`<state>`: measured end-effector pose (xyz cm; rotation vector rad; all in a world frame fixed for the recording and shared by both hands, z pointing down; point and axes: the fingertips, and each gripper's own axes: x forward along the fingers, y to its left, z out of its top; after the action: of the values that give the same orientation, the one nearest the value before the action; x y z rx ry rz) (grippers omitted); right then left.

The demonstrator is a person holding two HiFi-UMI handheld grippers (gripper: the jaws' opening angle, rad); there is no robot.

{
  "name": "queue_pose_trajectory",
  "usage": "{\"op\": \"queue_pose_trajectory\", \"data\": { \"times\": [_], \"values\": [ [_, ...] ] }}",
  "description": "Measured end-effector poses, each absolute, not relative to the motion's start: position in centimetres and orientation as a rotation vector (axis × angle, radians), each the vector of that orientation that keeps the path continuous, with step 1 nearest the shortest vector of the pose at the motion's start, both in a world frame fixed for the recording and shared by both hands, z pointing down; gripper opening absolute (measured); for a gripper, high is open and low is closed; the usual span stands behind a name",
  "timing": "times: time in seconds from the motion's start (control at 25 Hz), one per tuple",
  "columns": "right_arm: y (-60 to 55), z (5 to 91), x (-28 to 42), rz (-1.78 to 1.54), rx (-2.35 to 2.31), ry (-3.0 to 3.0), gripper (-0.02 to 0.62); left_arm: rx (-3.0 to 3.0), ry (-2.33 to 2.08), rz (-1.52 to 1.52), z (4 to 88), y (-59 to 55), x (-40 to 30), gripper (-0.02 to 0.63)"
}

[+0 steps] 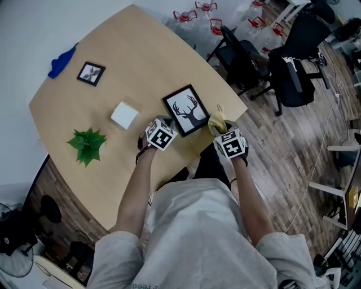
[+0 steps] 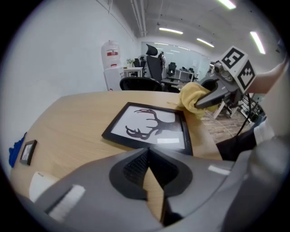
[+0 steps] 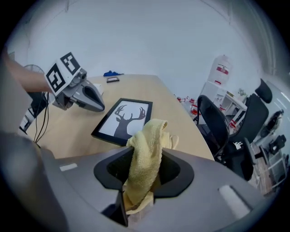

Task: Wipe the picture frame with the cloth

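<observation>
A black picture frame (image 1: 186,110) with a deer silhouette lies flat near the table's front right edge, also seen in the left gripper view (image 2: 152,127) and the right gripper view (image 3: 124,120). My right gripper (image 3: 144,167) is shut on a yellow cloth (image 3: 147,145), which sticks up out of its jaws. It hangs just off the frame's right corner, with the cloth (image 1: 217,120) above the table edge. My left gripper (image 2: 148,158) is shut with nothing in it and hovers by the frame's front left edge (image 1: 163,134).
On the round wooden table (image 1: 146,62) sit a white box (image 1: 124,114), a small green plant (image 1: 86,145), a small black frame (image 1: 90,73) and a blue cloth (image 1: 61,61). Black office chairs (image 1: 242,56) and water bottles (image 1: 197,14) stand beyond the right edge.
</observation>
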<state>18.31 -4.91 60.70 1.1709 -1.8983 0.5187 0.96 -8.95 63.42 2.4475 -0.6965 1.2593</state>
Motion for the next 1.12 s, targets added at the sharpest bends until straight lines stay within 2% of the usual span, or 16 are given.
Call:
{"op": "queue_pose_trajectory", "data": {
  "times": [0.32,0.72,1.12],
  "values": [
    [-3.9,57.1,16.7,0.62,1.341,-2.039,0.126,2.394,-1.008,0.868,58.2,-8.0,-1.7,0.052],
    [-3.9,53.0,15.0,0.652,1.527,-2.23,0.126,2.399,-1.088,0.616,54.0,-7.6,-1.9,0.052],
    [-3.9,52.5,13.8,0.667,1.563,-2.265,0.126,2.411,-1.068,0.612,54.1,-7.5,-0.8,0.052]
  ]
}}
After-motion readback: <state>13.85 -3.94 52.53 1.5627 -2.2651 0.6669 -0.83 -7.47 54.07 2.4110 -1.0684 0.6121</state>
